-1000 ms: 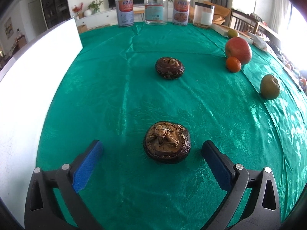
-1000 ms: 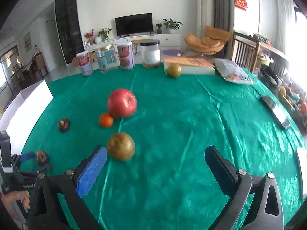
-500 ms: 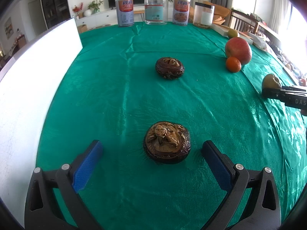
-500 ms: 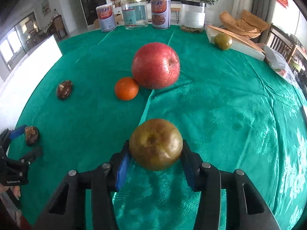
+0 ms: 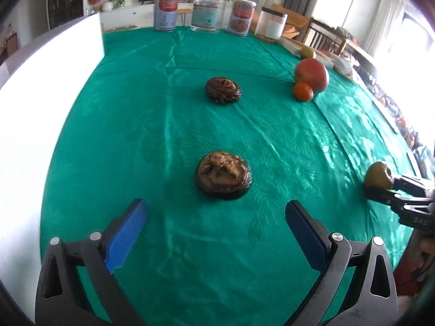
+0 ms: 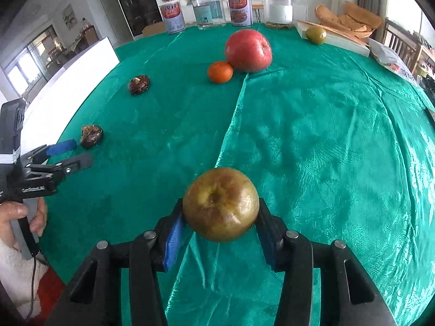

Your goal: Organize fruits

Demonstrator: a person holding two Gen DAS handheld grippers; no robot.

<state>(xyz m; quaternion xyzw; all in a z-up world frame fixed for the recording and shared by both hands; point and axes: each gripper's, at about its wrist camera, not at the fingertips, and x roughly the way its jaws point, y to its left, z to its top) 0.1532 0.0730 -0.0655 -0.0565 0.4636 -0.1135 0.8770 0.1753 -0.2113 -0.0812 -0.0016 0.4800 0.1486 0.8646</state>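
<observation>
Right gripper (image 6: 220,218) pinches the brown-green apple (image 6: 220,203) at lower centre, pads squeezing its sides so it likely won't roll free. Left gripper (image 5: 216,226) hangs spread wide just short of the near dark wrinkled fruit (image 5: 222,174), apparently lining up.

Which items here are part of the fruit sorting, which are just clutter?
Job:
brown-green apple, held in right tool
red apple
orange
green fruit
two dark wrinkled fruits

Clutter:
tins
jars
white board
</observation>
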